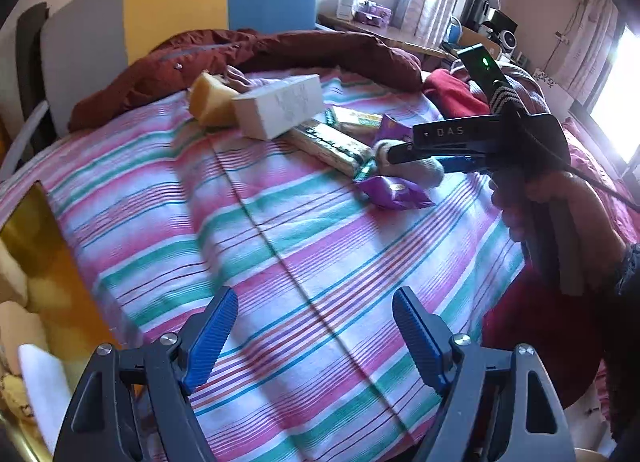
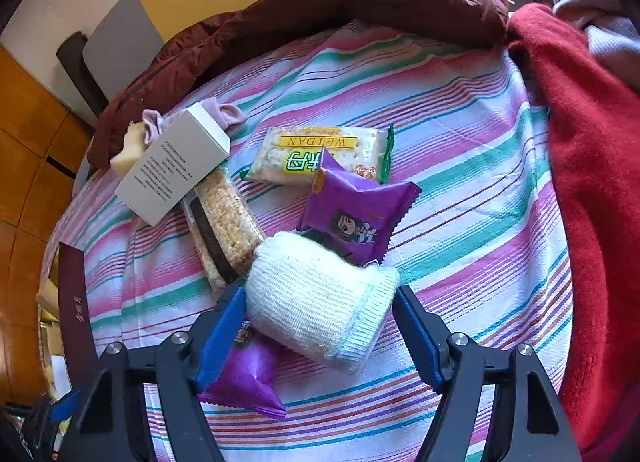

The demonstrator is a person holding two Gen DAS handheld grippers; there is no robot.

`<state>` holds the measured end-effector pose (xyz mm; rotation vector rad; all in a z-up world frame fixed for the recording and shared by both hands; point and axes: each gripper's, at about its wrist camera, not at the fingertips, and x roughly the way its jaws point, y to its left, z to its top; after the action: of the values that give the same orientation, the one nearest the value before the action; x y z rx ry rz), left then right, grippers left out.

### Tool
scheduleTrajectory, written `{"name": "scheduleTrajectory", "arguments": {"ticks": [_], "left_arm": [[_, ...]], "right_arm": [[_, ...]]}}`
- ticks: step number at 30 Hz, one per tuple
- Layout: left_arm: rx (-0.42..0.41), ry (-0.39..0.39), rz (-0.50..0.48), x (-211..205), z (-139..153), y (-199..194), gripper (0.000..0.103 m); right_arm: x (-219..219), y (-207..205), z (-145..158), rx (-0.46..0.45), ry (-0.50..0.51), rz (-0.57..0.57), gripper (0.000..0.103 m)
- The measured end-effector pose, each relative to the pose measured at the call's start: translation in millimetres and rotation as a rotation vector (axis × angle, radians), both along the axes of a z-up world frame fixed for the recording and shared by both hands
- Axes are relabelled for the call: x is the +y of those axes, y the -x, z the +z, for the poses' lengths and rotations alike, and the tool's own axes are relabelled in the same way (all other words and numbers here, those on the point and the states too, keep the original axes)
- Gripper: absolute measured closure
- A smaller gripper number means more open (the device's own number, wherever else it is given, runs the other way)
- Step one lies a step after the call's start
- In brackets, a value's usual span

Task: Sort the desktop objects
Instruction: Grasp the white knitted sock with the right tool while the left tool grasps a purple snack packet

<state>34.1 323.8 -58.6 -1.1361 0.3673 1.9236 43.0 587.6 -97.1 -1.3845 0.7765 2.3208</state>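
A rolled white knit sock lies on the striped cloth between the open fingers of my right gripper, not clamped. Under and beside it lie two purple snack packets, a green-and-yellow rice cracker pack, a long cracker bar and a white box. In the left wrist view the right gripper hovers at the sock at the pile. My left gripper is open and empty over bare striped cloth, near the front.
A maroon jacket bunches along the far side and a red blanket lies at the right. A yellow-lined box with items stands at the left. A yellowish block and pink sock sit behind the white box.
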Motion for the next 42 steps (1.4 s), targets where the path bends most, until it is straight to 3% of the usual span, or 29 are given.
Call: {"name": "scheduleTrajectory", "arguments": {"ticks": [6, 11, 21, 24, 28, 30, 33, 36, 42], "left_arm": [[-0.085, -0.025, -0.02, 22.0, -4.1, 9.7, 0.022], [-0.139, -0.046, -0.031, 46.2, -5.0, 19.3, 0.023], [-0.148, -0.027, -0.043, 106.9, -6.2, 22.6, 0.023], [-0.128, 0.001, -0.043, 128.0, -11.3, 21.1, 0.028], [-0.167, 0.049, -0.018, 148.0, -28.3, 26.7, 0.039], [-0.18, 0.088, 0.002, 154.5, -39.3, 29.6, 0.05], [-0.18, 0.073, 0.013, 153.4, -44.9, 33.7, 0.058], [-0.188, 0.046, 0.009, 147.8, -46.2, 37.0, 0.061], [-0.118, 0.043, -0.005, 129.3, -45.3, 30.3, 0.062]], "right_arm": [[-4.4, -3.1, 6.0, 0.012, -0.027, 0.016, 0.033], [1.0, -15.9, 24.0, 0.124, -0.02, -0.007, 0.033], [24.5, -37.3, 38.0, 0.206, -0.013, -0.108, 0.033], [30.3, -41.1, 39.8, 0.216, -0.006, -0.141, 0.033], [35.9, -45.2, 42.4, 0.231, -0.01, -0.168, 0.033], [36.6, -44.6, 42.4, 0.232, -0.009, -0.169, 0.033], [34.8, -42.0, 42.1, 0.227, -0.015, -0.158, 0.033], [29.4, -37.0, 42.0, 0.218, -0.032, -0.132, 0.033], [18.9, -28.5, 38.0, 0.192, -0.053, -0.066, 0.033]]}}
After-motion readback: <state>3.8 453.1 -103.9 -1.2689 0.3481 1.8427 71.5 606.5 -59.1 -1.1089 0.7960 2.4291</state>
